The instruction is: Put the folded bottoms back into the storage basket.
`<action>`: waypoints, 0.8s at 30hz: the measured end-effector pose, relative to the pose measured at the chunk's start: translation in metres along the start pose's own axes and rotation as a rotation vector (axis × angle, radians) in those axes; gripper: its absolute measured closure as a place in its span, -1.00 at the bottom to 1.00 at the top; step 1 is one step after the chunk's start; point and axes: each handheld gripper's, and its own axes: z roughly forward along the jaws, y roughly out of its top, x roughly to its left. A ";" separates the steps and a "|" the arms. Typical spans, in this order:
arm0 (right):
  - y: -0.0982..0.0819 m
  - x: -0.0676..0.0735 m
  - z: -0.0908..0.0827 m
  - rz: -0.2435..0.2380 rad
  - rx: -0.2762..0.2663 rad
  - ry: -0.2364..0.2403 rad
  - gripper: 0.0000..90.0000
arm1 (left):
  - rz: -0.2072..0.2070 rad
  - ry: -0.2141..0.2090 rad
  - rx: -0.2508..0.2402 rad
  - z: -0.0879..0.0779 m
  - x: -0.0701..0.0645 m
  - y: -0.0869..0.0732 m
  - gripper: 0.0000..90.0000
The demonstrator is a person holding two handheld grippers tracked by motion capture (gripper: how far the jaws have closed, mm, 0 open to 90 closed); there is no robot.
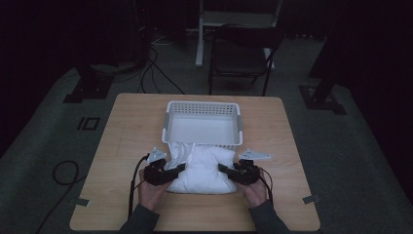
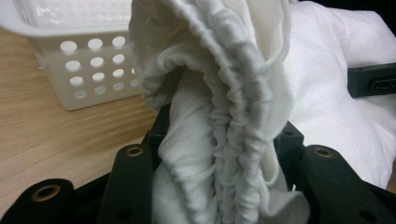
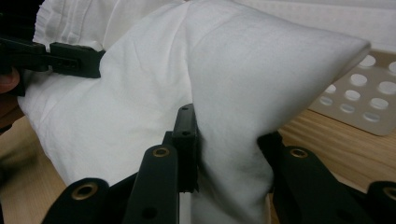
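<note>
A white pillow in a white case lies on the wooden table just in front of a white perforated basket. My left gripper is shut on the bunched, gathered edge of the case at the pillow's left side. At the pillow's right side my right gripper is shut on a fold of the white fabric. In the right gripper view the left gripper shows at the far edge of the pillow. Part of the pillow leans against the basket's front wall.
A dark folding chair and a white stand are on the floor beyond the table. Black cables trail off the table's left side. Tape marks sit near the front corners.
</note>
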 end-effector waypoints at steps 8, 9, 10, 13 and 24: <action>0.005 0.003 -0.005 -0.006 -0.005 0.000 0.56 | 0.010 -0.001 -0.010 -0.004 -0.003 0.004 0.23; 0.005 0.003 -0.006 -0.007 -0.005 -0.001 0.56 | 0.010 -0.002 -0.014 -0.005 -0.003 0.004 0.23; 0.006 0.004 -0.006 -0.005 -0.006 -0.001 0.56 | 0.010 -0.002 -0.016 -0.005 -0.004 0.004 0.23; 0.008 0.004 -0.008 -0.006 -0.006 0.000 0.56 | 0.016 0.000 -0.021 -0.007 -0.005 0.006 0.23; 0.012 0.008 -0.014 -0.019 -0.021 -0.002 0.56 | 0.025 0.002 -0.036 -0.014 -0.009 0.011 0.23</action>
